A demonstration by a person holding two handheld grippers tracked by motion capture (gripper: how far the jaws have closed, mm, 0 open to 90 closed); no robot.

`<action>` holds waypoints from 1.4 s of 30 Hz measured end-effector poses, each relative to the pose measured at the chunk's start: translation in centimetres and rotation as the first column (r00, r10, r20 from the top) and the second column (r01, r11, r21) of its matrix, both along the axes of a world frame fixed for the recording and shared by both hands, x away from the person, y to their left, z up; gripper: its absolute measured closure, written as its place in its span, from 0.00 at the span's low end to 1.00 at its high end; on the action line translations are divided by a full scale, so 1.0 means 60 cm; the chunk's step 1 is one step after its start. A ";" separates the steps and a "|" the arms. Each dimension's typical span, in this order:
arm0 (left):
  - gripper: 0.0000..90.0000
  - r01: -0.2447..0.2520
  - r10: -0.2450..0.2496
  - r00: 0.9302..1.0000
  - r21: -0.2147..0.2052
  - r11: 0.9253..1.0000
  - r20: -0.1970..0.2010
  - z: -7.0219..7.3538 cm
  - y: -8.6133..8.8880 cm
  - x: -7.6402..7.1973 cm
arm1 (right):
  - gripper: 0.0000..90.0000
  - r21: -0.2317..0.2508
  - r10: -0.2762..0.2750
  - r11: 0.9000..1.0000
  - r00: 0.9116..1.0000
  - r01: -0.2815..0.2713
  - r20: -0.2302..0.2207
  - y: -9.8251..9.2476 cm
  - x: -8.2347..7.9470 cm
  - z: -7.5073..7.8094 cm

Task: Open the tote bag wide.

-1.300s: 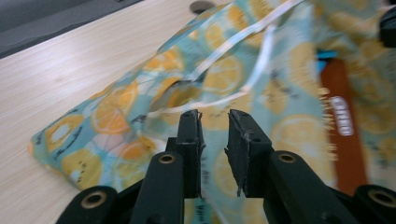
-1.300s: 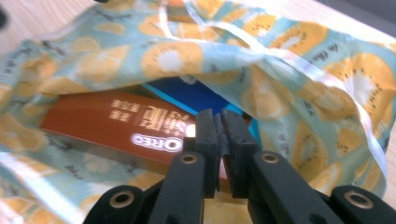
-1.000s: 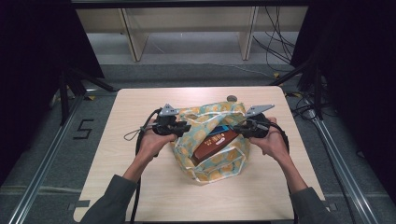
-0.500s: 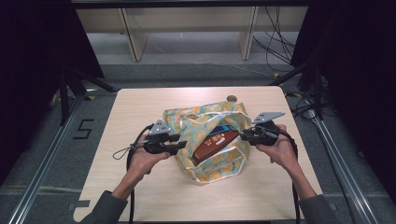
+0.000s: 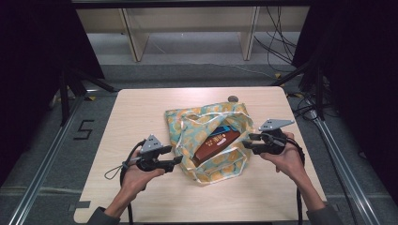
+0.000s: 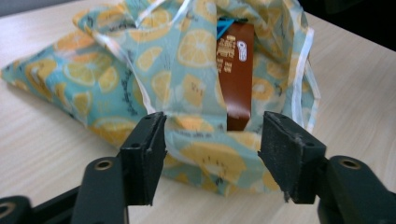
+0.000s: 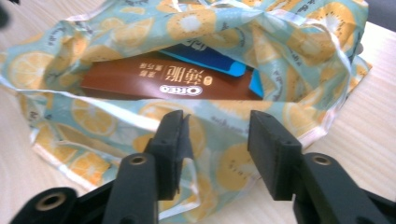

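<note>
A lemon-print cloth bag (image 5: 202,126) lies in the middle of the table with its mouth gaping. Inside it lie a brown Oreo box (image 5: 215,146) and a blue packet (image 5: 220,133). My left gripper (image 5: 177,161) sits just off the bag's left side, and its jaws have just been opening. In the left gripper view the bag (image 6: 140,79) lies beyond the parted jaws (image 6: 210,158), with no pad pressing it. My right gripper (image 5: 246,142) is at the bag's right edge and has also just been opening. Bag cloth (image 7: 219,172) shows between its parted jaws (image 7: 217,149), with the Oreo box (image 7: 163,81) behind.
A small dark round object (image 5: 232,98) rests near the far edge of the wooden table (image 5: 141,112). The left gripper's cable loop (image 5: 112,171) trails over the near left of the table. Wooden shelving legs and black stands are beyond the table.
Both grippers have opened and come off the bag's sides. The left hand has drawn back toward the near left of the table. The right hand has shifted slightly outward. The bag has slackened.
</note>
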State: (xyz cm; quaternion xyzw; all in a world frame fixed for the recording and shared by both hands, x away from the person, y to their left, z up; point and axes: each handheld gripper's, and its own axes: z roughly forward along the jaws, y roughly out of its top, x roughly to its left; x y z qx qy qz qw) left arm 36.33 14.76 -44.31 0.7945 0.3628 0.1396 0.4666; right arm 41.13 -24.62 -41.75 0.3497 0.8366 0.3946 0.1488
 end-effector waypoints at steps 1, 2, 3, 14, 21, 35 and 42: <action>0.42 -0.007 0.007 1.000 -0.018 1.000 -0.011 -0.004 0.001 -0.004 | 0.59 0.004 0.002 1.000 1.000 -0.002 0.014 -0.001 -0.003 -0.001; 0.42 -0.012 0.011 1.000 -0.026 1.000 -0.019 -0.006 0.001 -0.007 | 0.57 0.014 -0.007 1.000 1.000 0.007 -0.009 -0.003 -0.009 -0.001; 0.41 -0.017 0.016 1.000 -0.020 1.000 -0.018 -0.008 0.003 -0.011 | 0.55 0.019 -0.010 1.000 1.000 0.010 -0.001 -0.004 -0.010 -0.003; 0.34 -0.028 0.027 0.999 -0.038 0.999 -0.040 -0.027 0.017 -0.031 | 0.48 0.025 -0.015 1.000 1.000 0.015 -0.004 -0.009 -0.044 -0.024; 0.33 -0.034 0.034 0.999 -0.010 0.999 -0.036 -0.039 0.021 -0.046 | 0.45 0.015 0.000 1.000 1.000 0.000 -0.001 -0.006 -0.063 -0.041; 0.28 -0.034 0.034 0.999 0.005 0.999 -0.025 -0.061 0.025 -0.077 | 0.42 0.008 0.009 1.000 1.000 -0.009 0.000 -0.009 -0.109 -0.070; 0.26 -0.033 0.033 0.999 0.005 0.999 -0.017 -0.075 0.022 -0.091 | 0.41 -0.027 0.018 0.999 1.000 -0.018 0.005 -0.010 -0.133 -0.086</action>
